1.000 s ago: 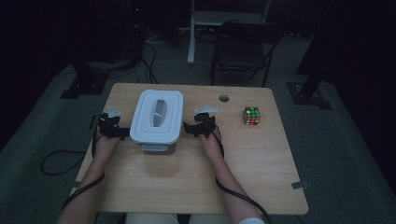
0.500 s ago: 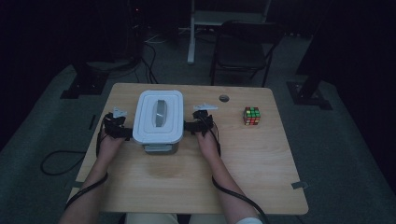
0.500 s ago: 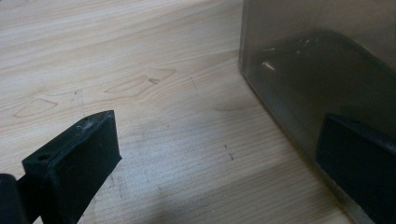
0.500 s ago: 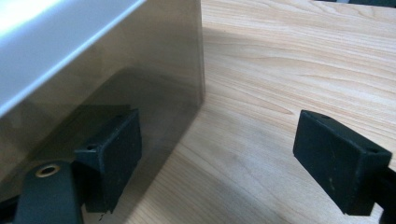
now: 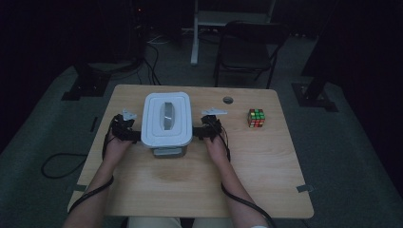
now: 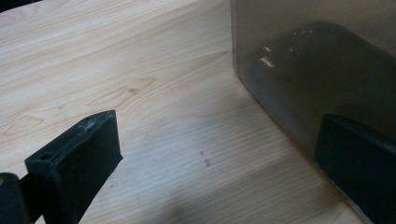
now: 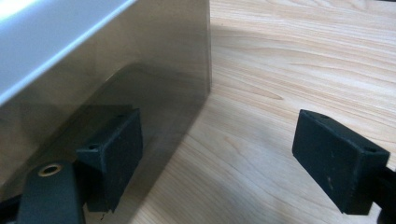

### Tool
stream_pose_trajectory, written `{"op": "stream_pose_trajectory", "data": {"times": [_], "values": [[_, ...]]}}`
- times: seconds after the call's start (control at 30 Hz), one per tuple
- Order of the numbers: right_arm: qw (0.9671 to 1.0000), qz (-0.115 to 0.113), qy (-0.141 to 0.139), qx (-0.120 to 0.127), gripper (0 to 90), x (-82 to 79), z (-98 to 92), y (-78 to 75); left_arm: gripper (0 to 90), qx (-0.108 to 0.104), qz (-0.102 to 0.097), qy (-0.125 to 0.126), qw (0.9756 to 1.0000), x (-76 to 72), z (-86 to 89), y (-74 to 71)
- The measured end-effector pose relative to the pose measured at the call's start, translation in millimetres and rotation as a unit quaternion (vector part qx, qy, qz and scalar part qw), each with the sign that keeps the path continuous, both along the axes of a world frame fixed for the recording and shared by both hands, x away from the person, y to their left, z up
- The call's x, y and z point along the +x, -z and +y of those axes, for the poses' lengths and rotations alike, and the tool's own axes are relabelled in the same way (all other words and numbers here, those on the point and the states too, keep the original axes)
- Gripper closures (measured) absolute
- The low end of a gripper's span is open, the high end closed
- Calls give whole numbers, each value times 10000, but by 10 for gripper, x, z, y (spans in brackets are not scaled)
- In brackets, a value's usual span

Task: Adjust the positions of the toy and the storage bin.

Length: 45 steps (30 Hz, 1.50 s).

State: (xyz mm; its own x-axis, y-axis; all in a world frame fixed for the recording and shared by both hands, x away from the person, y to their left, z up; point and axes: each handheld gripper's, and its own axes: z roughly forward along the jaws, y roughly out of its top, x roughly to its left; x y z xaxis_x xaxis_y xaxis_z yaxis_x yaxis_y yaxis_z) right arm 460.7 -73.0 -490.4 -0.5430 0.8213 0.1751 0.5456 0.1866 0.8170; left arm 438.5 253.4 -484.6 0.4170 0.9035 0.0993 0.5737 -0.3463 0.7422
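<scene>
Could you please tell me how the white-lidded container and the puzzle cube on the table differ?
The container is far larger than the puzzle cube. The container has a plain white lid and translucent walls; the cube is multicoloured. The container sits between the left gripper and right gripper; the cube stands apart, untouched. Both rest on the wooden table.

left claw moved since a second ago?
Yes. In the high view the left claw has shifted right, in toward the white bin, away from the table's left edge.

Containers: one — a lidded box [image 5: 167, 124] on the table [image 5: 190, 185]
Lids: one, white [image 5: 166, 102]
Puzzle cubes: one [image 5: 256, 118]
Grippers: two — left gripper [image 5: 124, 128], right gripper [image 5: 209, 126]
Chairs: one [image 5: 247, 47]
Tables: one
</scene>
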Motion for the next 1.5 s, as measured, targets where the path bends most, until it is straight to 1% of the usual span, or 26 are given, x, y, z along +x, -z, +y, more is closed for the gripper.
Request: {"op": "stream_pose_trajectory", "data": {"times": [0.07,0.13,0.23,0.27,0.33,0.37,0.43,0.6,0.67,0.77,0.83,0.9,1.0,1.17,1.23,1.37,1.4,1.47,1.5], "values": [[10000,25,15,12,163,-15,-39,1,13,0,11,41,10000,1,-36,-1],[10000,-33,22,-11,163,-37,-82,4,13,-19,38,88,10000,3,-79,-1],[9999,-47,112,3,171,-82,-149,14,13,20,48,150,9999,2,-160,-10],[9999,-43,104,-6,176,-97,-171,17,13,63,36,174,9998,0,-185,-15],[9999,-70,118,-18,176,-113,-193,19,13,79,22,211,9997,0,-209,-17],[9999,-63,125,-28,176,-124,-220,19,13,55,72,277,9996,7,-243,-21],[9998,-94,165,-51,176,-149,-277,18,13,66,83,326,9994,12,-281,-24],[9997,-2,223,91,176,-181,-413,33,13,121,83,433,9990,29,-398,-39],[9996,-33,269,70,176,-207,-462,33,12,117,82,473,9988,34,-453,-46],[9995,-49,318,47,176,-256,-544,32,13,185,52,556,9983,31,-547,-58],[9994,-39,332,4,176,-283,-600,22,13,182,38,616,9979,27,-605,-59],[9993,-46,358,-14,176,-305,-660,19,12,172,78,660,9976,28,-659,-62],[9992,-3,395,36,176,-331,-754,25,12,202,89,747,9970,23,-748,-71],[9990,32,445,80,176,-378,-897,31,12,243,23,849,9961,2,-884,-70],[9989,41,466,56,176,-397,-946,24,12,222,45,895,9957,-8,-929,-69],[9986,-19,526,-29,177,-447,-1026,14,12,179,64,987,9949,-41,-1006,-68],[9986,-21,536,-34,177,-459,-1046,14,12,184,45,1004,9948,-50,-1023,-67],[9986,-3,537,-29,177,-485,-1081,12,12,142,66,1033,9945,-62,-1048,-70],[9986,-17,532,-42,179,-495,-1093,11,12,137,38,1043,9944,-78,-1069,-74]]}}
